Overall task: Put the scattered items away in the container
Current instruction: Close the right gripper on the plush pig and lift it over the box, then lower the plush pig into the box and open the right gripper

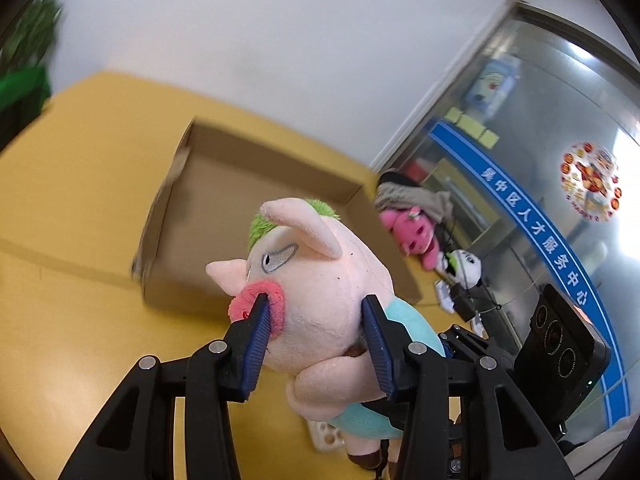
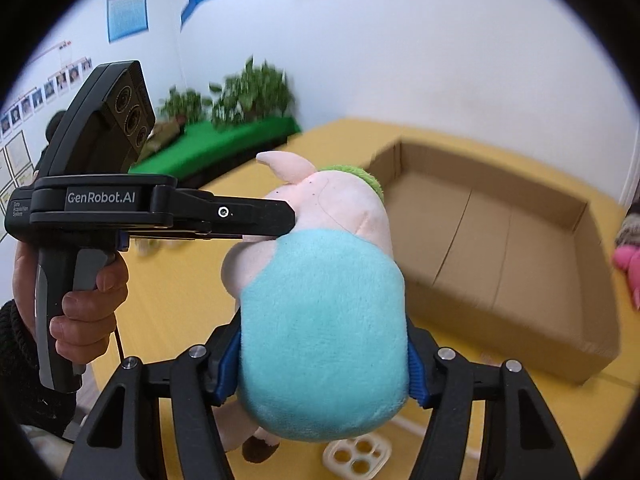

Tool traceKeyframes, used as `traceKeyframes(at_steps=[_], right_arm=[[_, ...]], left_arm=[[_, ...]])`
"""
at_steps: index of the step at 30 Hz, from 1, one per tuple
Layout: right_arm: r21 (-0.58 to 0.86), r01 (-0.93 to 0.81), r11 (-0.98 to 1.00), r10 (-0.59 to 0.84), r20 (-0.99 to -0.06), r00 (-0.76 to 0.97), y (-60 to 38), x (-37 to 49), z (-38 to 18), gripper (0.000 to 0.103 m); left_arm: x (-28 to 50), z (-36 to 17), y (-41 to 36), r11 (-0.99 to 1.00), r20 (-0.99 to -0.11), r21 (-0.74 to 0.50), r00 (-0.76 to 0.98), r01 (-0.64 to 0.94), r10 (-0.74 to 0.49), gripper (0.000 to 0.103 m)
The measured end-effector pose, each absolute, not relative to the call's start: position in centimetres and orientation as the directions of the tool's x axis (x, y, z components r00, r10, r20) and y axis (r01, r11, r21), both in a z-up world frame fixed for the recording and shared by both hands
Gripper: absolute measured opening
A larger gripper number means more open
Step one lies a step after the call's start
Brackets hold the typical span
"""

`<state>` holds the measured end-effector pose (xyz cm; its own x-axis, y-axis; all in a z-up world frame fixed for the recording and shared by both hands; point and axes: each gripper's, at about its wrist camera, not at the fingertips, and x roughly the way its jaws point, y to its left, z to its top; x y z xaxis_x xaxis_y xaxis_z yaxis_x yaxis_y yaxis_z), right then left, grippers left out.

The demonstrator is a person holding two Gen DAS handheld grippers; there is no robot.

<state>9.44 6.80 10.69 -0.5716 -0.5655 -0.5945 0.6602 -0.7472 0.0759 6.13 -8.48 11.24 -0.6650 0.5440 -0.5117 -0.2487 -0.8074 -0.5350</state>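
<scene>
Both grippers hold the plush pig point(image 1: 320, 280) above the yellow table point(image 1: 80, 200): the left gripper point(image 1: 316, 312) clamps its head, the right gripper point(image 2: 324, 356) its turquoise body.

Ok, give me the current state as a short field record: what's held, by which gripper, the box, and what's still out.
held item: pig plush, lifted off the yellow table
left gripper: shut on the pig's head, at snout and neck
right gripper: shut on the pig's teal body
cardboard box: open, nothing seen inside, beyond the pig
still out: pink plush and white plush, right of the box
under pig: small white tray on the table
</scene>
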Motion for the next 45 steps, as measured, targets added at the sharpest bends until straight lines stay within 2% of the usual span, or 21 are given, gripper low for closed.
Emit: traceKeyframes(at_steps=[7,12,19,24,29,31,36,40,43,45], right_arm=[[0.007,0.642,-0.766,-0.57,-0.47,-0.675,7.1,6.4,17.1,0.063],[0.019,0.623,-0.782,-0.58,-0.388,-0.717,7.1,2.3,22.2,0.063],[0.116,0.594,-0.796,-0.591,-0.357,-0.723,6.7,-5.3,25.3,0.063],[0.232,0.549,-0.803,-0.593,-0.401,-0.698,5.3,-11.6,22.2,0.063],[0.338,0.469,-0.816,-0.578,-0.5,-0.645,3.8,-17.1,15.9,0.063],[0.387,0.429,-0.816,-0.577,-0.543,-0.61,2.9,-19.0,12.9,0.063],[0.462,0.343,-0.818,-0.574,-0.617,-0.538,1.1,-22.7,6.5,0.063],[0.474,0.294,-0.83,-0.557,-0.674,-0.485,0.0,-24.4,2.6,0.063],[0.485,0.283,-0.828,-0.56,-0.673,-0.483,-0.2,-24.8,1.9,0.067],[0.487,0.283,-0.826,-0.562,-0.674,-0.48,-0.2,-24.9,1.6,0.08]], left_arm=[[1.7,19.4,-7.4,-0.843,-0.454,-0.407,-0.722,-0.353,0.522,0.048],[-2.8,25.2,-6.7,-0.86,-0.416,-0.32,-0.757,-0.397,0.504,0.048],[-10.7,27.8,-6.9,-0.874,-0.441,-0.279,-0.755,-0.398,0.485,0.048],[-17.6,24.6,-7.3,-0.891,-0.538,-0.268,-0.71,-0.367,0.454,0.048],[-24.1,16.8,-9.3,-0.893,-0.669,-0.333,-0.592,-0.301,0.449,0.048],[-26.0,13.5,-9.8,-0.904,-0.713,-0.323,-0.557,-0.28,0.427,0.048],[-28.9,7.2,-11.0,-0.919,-0.781,-0.325,-0.485,-0.221,0.393,0.048],[-30.1,3.6,-10.9,-0.938,-0.825,-0.28,-0.448,-0.205,0.344,0.048],[-30.4,3.4,-12.2,-0.93,-0.808,-0.32,-0.459,-0.182,0.368,0.052],[-30.2,3.3,-12.9,-0.93,-0.806,-0.335,-0.464,-0.154,0.367,0.059]])
